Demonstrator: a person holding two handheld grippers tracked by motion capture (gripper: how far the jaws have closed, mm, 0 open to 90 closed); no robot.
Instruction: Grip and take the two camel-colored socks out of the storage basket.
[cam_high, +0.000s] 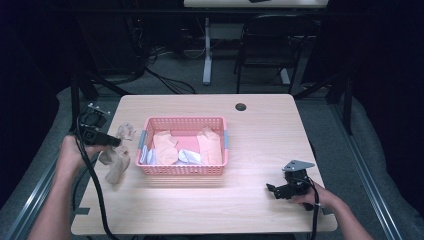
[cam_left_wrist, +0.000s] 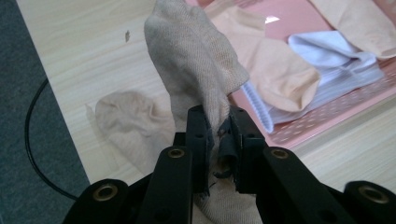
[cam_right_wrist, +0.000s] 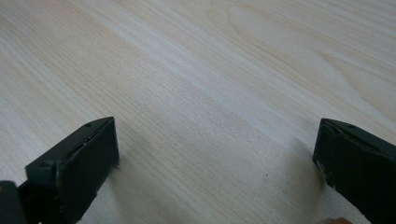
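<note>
My left gripper (cam_high: 118, 143) (cam_left_wrist: 218, 135) is shut on a beige sock (cam_high: 116, 164) (cam_left_wrist: 196, 65) just left of the pink basket (cam_high: 184, 169) (cam_left_wrist: 327, 126). The sock's cloth rises past the jaws and bunches below them. A second beige sock (cam_high: 126, 131) (cam_left_wrist: 126, 123) lies on the table beside it. Peach socks (cam_high: 165, 146) (cam_left_wrist: 275, 74) and white socks (cam_high: 189, 157) (cam_left_wrist: 327, 56) lie inside the basket. My right gripper (cam_high: 274, 191) (cam_right_wrist: 215, 163) rests low at the front right of the table, jaws wide open over bare wood.
The light wooden table (cam_high: 260, 135) has a cable hole (cam_high: 241, 107) at the back. A black cable (cam_high: 95, 190) trails from the left gripper over the table's front left. A chair (cam_high: 270, 45) and desk leg (cam_high: 207, 60) stand beyond the table.
</note>
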